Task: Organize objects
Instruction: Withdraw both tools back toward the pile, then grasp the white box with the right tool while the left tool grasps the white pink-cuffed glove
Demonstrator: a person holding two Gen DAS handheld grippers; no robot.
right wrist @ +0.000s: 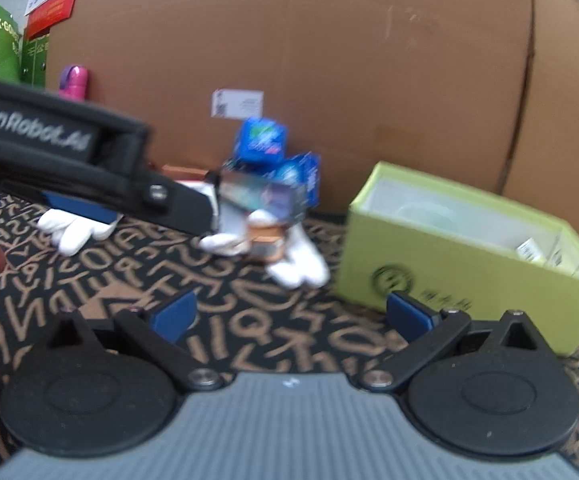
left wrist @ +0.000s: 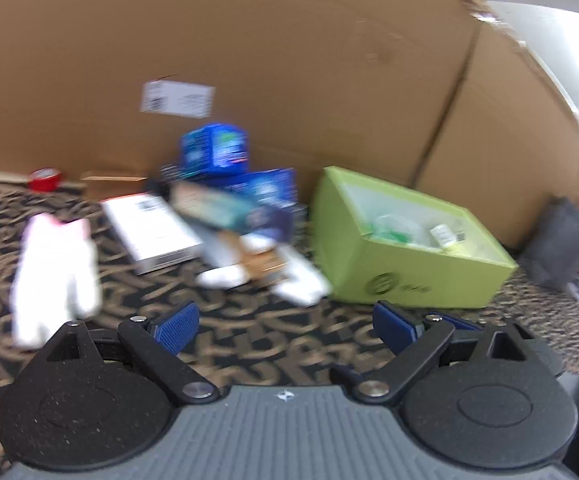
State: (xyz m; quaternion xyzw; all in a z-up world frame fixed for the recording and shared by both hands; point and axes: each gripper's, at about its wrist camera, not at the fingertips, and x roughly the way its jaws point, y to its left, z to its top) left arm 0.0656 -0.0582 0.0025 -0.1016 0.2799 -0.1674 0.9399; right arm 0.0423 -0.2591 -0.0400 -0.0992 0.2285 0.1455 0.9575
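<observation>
- A long teal carton (left wrist: 229,208), lying across the pile of blue boxes (left wrist: 215,148) left of the green box (left wrist: 409,256), was seen ahead of both grippers.
- Left gripper (left wrist: 285,322): jaws spread, empty; judged nearer the carton.
- Right gripper (right wrist: 289,318): jaws spread, empty.
- White gloves (left wrist: 55,276) lay farther left.
</observation>
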